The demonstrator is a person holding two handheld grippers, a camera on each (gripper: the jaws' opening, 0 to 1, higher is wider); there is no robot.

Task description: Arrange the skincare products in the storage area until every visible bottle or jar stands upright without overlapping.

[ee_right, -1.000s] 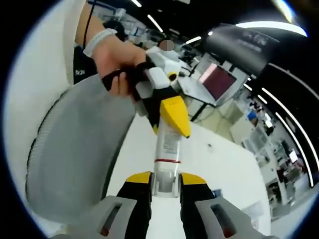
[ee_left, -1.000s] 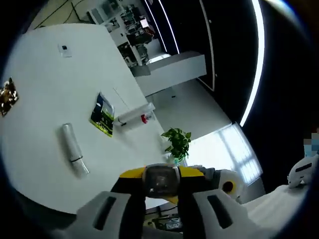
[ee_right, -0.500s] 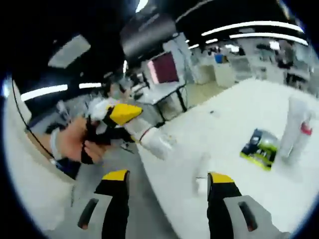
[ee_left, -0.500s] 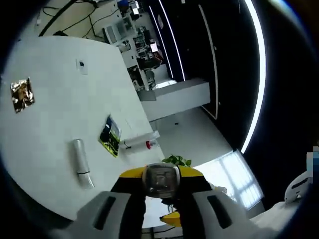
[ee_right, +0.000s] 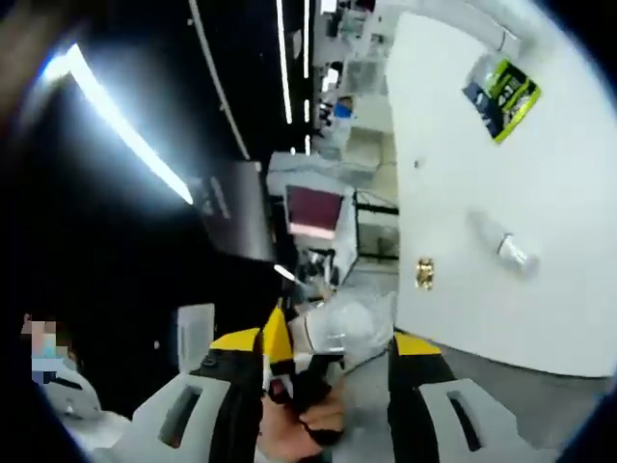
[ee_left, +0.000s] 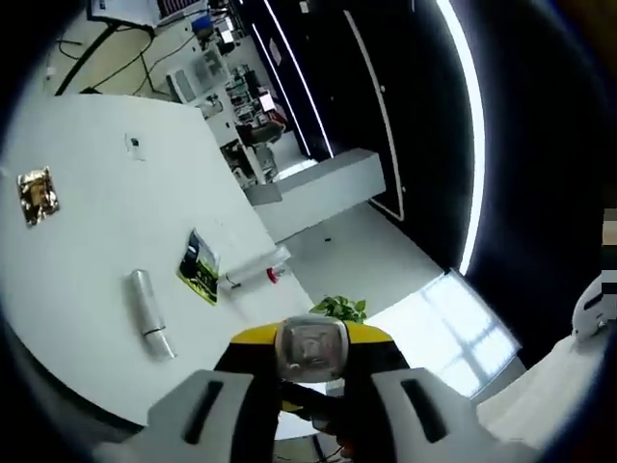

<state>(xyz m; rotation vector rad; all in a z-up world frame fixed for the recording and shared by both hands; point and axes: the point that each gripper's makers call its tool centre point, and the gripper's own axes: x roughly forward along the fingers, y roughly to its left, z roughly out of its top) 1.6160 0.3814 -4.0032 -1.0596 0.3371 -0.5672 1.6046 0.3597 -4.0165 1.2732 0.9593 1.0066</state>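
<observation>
Now that the right gripper has let go and hangs with jaws apart, the tube sits off the bench, apparently clamped endwise in the left gripper, still to be stood upright.

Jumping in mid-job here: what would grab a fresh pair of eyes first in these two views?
In the left gripper view, the left gripper is shut on a clear bottle, held up off the white table. On that table a silver tube lies flat, beside a green-and-black packet and a white tube with a red cap. In the right gripper view, the right gripper stands open, with the bottle between its jaws.
</observation>
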